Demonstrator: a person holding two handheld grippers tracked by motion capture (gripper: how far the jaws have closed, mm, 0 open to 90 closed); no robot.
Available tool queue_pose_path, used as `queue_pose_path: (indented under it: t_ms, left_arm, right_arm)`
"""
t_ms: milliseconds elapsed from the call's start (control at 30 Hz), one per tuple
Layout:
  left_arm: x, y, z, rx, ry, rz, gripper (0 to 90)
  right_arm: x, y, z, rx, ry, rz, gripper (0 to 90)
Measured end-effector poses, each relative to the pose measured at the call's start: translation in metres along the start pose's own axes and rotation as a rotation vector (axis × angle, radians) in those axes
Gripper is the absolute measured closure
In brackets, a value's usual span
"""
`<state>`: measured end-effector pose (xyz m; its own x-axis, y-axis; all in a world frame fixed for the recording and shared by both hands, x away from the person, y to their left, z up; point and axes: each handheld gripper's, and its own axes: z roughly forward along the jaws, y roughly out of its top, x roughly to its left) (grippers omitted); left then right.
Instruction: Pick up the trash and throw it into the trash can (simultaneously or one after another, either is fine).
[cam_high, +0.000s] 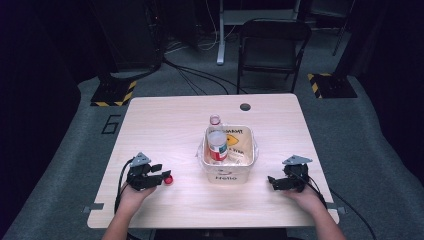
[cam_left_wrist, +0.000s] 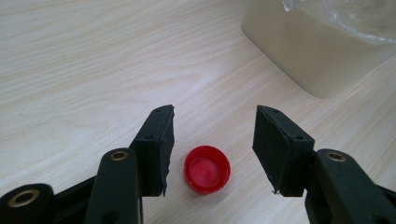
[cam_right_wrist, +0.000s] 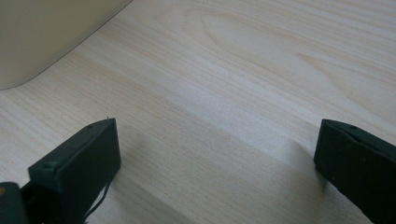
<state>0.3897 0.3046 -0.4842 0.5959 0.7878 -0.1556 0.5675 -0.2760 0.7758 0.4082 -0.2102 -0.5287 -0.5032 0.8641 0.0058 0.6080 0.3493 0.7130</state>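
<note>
Red bottle cap (cam_high: 169, 179) seen on wooden table (cam_high: 165, 125) at left tool (cam_high: 159, 175), left of white bin (cam_high: 227, 172). Left gripper view: cap (cam_left_wrist: 207, 169) between parted jaws, untouched. Right gripper view: right tool (cam_right_wrist: 215, 163) wide open, nothing held.

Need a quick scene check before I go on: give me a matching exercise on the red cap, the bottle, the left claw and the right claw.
1 red cap
2 bottle
3 left claw
4 right claw

A standing in the white bin
B open over bare table
C lying on the table, inside up
D open, one jaw on each side of the cap

Pairs: 1-C, 2-A, 3-D, 4-B
</note>
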Motion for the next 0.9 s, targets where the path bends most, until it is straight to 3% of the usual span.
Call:
queue_pose_path:
  t_ms: [567, 900]
  left_arm:
    - [0.004, -0.017, 0.014, 0.019, 0.004, -0.031, 46.1]
    - [0.001, -0.019, 0.021, 0.055, 0.002, -0.024, 44.5]
  right_arm:
    - [0.0, 0.0, 0.0, 0.0, 0.0, 0.0, 0.0]
    - [0.0, 0.0, 0.0, 0.001, 0.0, 0.0, 0.0]
